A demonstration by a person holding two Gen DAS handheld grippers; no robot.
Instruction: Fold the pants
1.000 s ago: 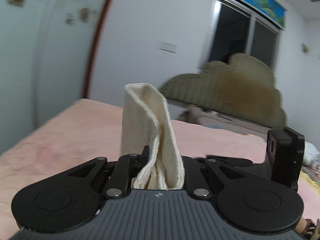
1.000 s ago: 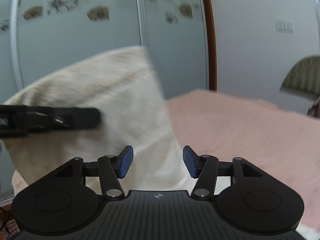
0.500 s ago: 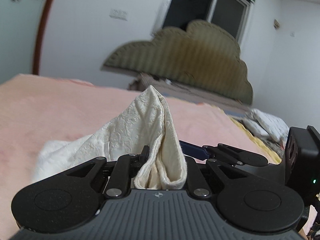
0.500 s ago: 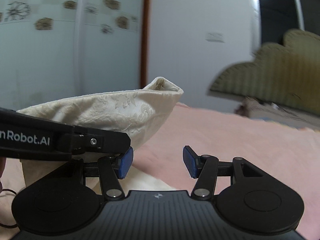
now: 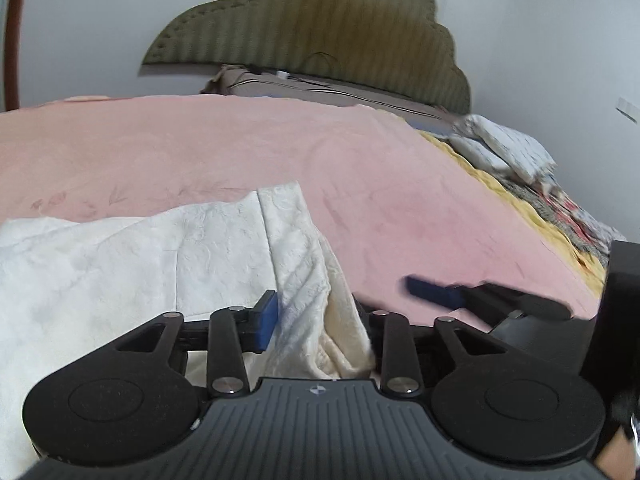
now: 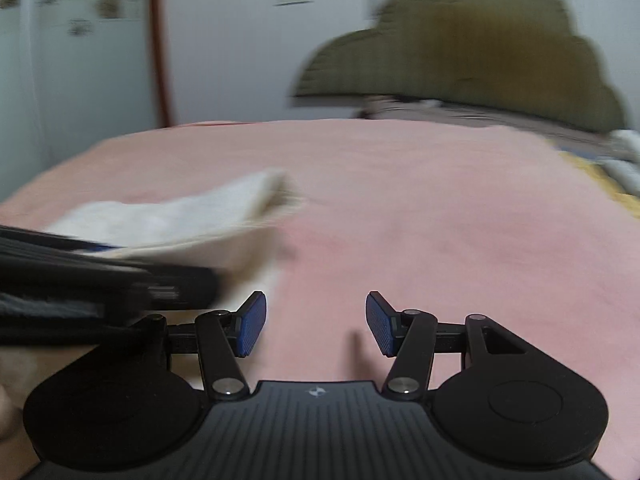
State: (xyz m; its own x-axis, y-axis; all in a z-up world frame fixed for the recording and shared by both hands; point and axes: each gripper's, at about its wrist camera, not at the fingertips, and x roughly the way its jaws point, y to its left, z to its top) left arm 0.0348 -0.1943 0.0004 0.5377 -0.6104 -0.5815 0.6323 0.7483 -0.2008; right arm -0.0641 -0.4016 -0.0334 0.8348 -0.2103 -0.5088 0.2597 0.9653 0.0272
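The left gripper [image 5: 316,322] is seen with its jaws just parted, a bunched fold of the cream pants [image 5: 132,256] lying loose between them, no longer pinched. From there the pants are spread to the left across the pink bedspread [image 5: 400,184]. The right gripper [image 6: 316,324] is held open and empty over bare bedspread, the pants off to its left, nearer the left hand.

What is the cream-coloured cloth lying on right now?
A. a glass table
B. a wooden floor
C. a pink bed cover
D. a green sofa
C: in the left wrist view the cream pants lie spread on the pink bed cover, with the olive headboard behind.
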